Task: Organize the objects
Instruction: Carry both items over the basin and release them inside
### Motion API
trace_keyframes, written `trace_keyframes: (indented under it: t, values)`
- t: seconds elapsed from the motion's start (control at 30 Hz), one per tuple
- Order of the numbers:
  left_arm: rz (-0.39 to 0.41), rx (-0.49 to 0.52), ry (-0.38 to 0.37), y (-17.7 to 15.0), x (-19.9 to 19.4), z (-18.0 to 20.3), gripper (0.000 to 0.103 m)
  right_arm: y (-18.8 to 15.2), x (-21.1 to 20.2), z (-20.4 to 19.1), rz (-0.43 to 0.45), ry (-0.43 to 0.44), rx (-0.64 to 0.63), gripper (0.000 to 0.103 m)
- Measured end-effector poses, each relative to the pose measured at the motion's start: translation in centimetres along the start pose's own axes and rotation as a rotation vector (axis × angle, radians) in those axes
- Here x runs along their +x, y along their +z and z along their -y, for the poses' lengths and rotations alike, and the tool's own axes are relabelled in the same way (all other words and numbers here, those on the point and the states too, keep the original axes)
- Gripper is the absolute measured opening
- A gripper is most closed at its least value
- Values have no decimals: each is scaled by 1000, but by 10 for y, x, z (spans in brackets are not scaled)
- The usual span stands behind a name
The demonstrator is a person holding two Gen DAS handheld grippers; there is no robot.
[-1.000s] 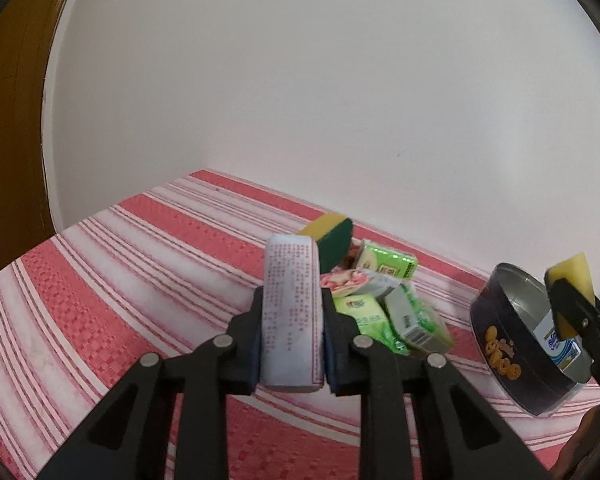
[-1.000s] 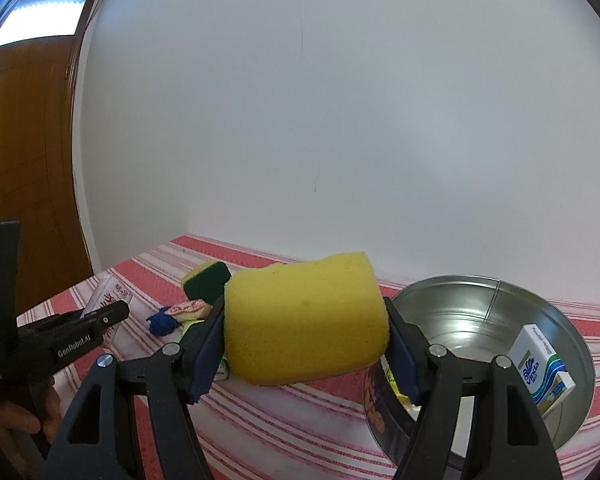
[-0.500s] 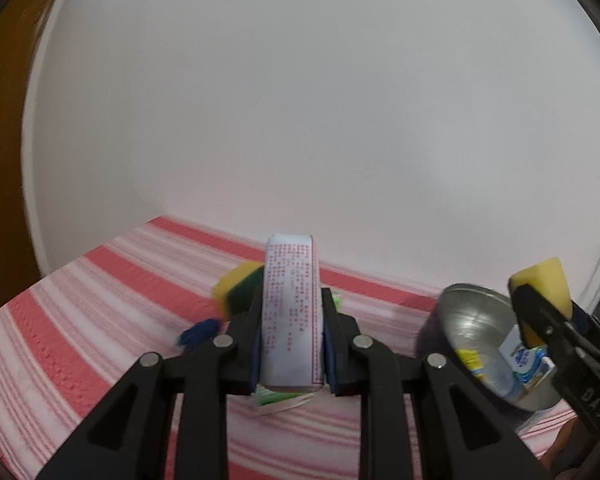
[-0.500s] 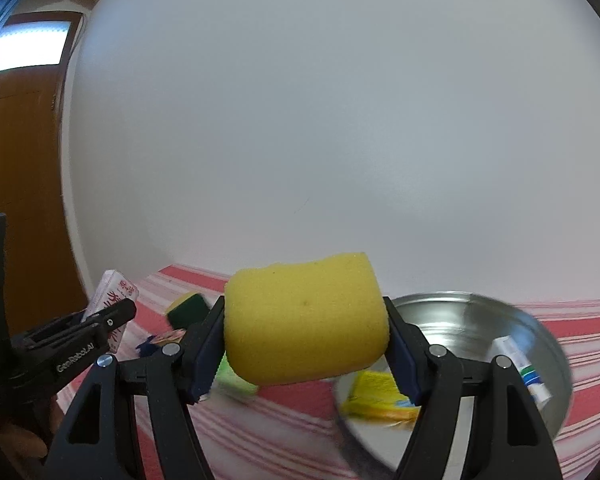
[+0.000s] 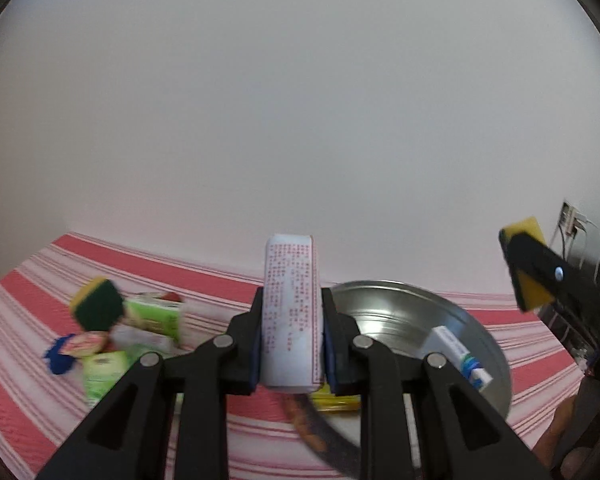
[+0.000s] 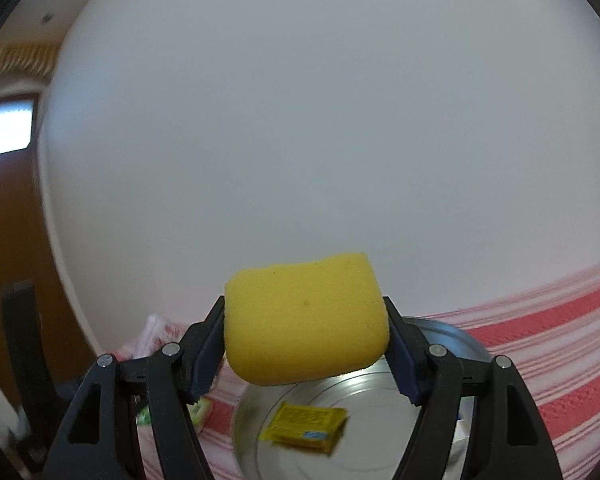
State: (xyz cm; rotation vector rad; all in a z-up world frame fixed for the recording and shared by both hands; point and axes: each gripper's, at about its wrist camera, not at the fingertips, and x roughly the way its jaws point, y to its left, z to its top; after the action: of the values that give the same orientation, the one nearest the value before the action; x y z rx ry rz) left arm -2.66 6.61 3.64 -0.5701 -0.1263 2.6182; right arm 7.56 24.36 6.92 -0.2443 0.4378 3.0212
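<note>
1. The left gripper [image 5: 291, 320] was clenched on a white packet [image 5: 291, 312] printed with red text, held upright between its pads above the red-and-white striped tablecloth [image 5: 28, 320]
2. The right gripper [image 6: 306, 344] grasped a yellow sponge [image 6: 306, 320], squeezed between both pads and raised in front of the white wall [image 6: 320, 120]
3. A round metal tin [image 5: 400, 312] stood on the cloth to the right, just beyond the left gripper; inside it lay a white and blue box [image 5: 458, 356] leaning against its right wall and a yellow sachet [image 6: 306, 428] flat on its bottom
4. To the left on the cloth sat a loose heap: a green-and-yellow scouring sponge [image 5: 98, 308], green packets [image 5: 152, 318] and a small blue item [image 5: 60, 358], all blurred
5. In the left wrist view the right gripper's sponge showed at the far right, above and right of the tin
6. A brown door [image 6: 16, 280] stood at the left edge of the right wrist view
</note>
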Motion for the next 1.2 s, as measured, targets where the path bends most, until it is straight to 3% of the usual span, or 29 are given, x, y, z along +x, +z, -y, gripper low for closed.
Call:
trace_keyframes:
  t: [0.37, 0.73, 1.2]
  values:
    - [-96, 74, -94, -15, 35, 76, 22, 0, 14, 68, -34, -192, -5, 73]
    - [-195, 161, -85, -39, 53, 117, 22, -16, 50, 92, -123, -315, -52, 73]
    - [-261, 201, -44, -50, 67, 121, 22, -45, 73, 58, -259, -267, -100, 73]
